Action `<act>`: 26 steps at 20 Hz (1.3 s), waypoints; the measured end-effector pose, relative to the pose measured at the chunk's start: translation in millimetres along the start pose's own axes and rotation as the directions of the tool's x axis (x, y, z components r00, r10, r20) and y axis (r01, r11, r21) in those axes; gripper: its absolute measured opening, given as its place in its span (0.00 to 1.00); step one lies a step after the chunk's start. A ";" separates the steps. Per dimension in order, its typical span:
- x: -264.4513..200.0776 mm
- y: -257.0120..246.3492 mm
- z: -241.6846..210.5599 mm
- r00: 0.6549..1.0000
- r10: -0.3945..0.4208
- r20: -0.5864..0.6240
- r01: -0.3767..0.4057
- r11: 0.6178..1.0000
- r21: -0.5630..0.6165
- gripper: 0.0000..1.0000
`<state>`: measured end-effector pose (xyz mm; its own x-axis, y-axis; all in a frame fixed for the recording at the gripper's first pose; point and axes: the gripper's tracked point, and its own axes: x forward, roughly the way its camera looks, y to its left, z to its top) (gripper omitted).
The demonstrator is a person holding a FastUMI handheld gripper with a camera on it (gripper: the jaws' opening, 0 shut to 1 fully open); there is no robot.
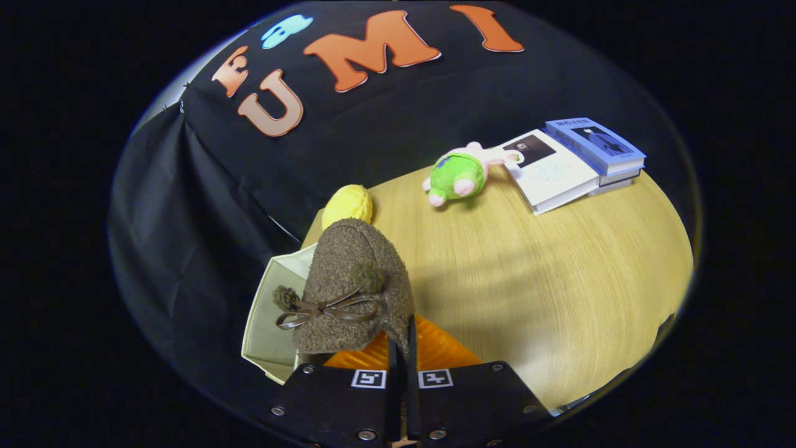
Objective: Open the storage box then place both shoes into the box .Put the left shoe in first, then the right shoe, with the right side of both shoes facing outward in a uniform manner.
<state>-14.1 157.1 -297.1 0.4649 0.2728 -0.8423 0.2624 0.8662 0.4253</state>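
— Between the fingers, what does the gripper (pixel 403 354) have?

— Its two black fingers are drawn almost together, with just a thin slit between them, and they pinch the rear edge of a brown fuzzy shoe (pixel 354 286). The shoe stands up ahead of the fingers, toe pointing away, with a thin brown bow (pixel 326 309) and two small pompoms across its top.

— And the storage box?

— An open cream box (pixel 268 323) sits just behind and to the left of the shoe, at the corner of the desk (pixel 559 274). The shoe hangs over its near side and hides part of it, so I cannot tell whether the shoe touches the box. An orange ribbed surface (pixel 435 348) shows right beside the fingers, under the shoe's heel; what it belongs to I cannot tell.

— Any sign of the second shoe?

— I cannot pick it out. A yellow rounded thing (pixel 348 204) peeks out just beyond the shoe's toe, but it is too hidden to name.

— What else is on the desk?

— Well beyond the fingers lies a plush toy (pixel 460 175), green with pink limbs. Just to its right is a stack of books (pixel 578 162), the blue one on top, a white one lying open or slid out beside the toy.
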 end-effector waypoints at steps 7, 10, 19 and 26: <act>7.8 93.7 -2.5 0.994 0.102 -0.031 -0.104 0.992 -0.071 0.04; 20.2 119.0 -6.7 0.992 0.116 -0.050 -0.119 0.991 -0.068 0.04; 68.4 134.6 -31.8 0.993 0.023 -0.119 -0.029 0.998 -0.051 0.05; 70.6 136.4 -30.7 0.995 0.004 -0.104 -0.009 0.999 -0.045 0.32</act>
<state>28.6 307.4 -308.7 0.3751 0.3184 -0.8706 0.2202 0.8817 0.4173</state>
